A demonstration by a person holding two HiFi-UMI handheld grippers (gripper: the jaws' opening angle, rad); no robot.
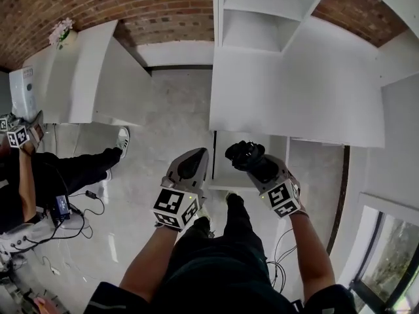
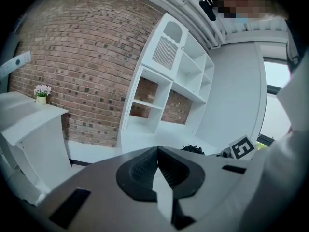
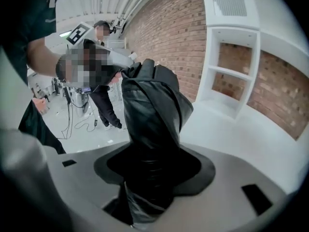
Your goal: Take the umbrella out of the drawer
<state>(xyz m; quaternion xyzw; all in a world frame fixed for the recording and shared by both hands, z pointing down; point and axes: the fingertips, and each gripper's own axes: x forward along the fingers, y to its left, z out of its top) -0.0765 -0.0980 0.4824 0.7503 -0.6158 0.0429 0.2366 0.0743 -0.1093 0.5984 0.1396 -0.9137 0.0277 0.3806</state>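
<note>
The umbrella [image 3: 152,105] is black, folded and wrapped in its glossy fabric. My right gripper [image 3: 154,173] is shut on it low down, and the rest stands up out of the jaws. In the head view the umbrella [image 1: 243,154] is held in the air by the right gripper [image 1: 254,164], in front of the white cabinet [image 1: 294,90] and above my legs. My left gripper [image 1: 195,157] hangs just to its left, apart from it. Its jaws are together with nothing between them [image 2: 157,151]. In the left gripper view the umbrella [image 2: 193,149] shows as a black tip. I cannot make out the drawer.
A white shelf unit [image 1: 262,12] stands on the cabinet against the brick wall. A white counter [image 1: 85,77] with a small flower pot [image 1: 62,31] is at the left. Another person [image 1: 39,175] sits at the far left, with cables [image 1: 72,214] on the floor. A window [image 1: 386,260] is at the lower right.
</note>
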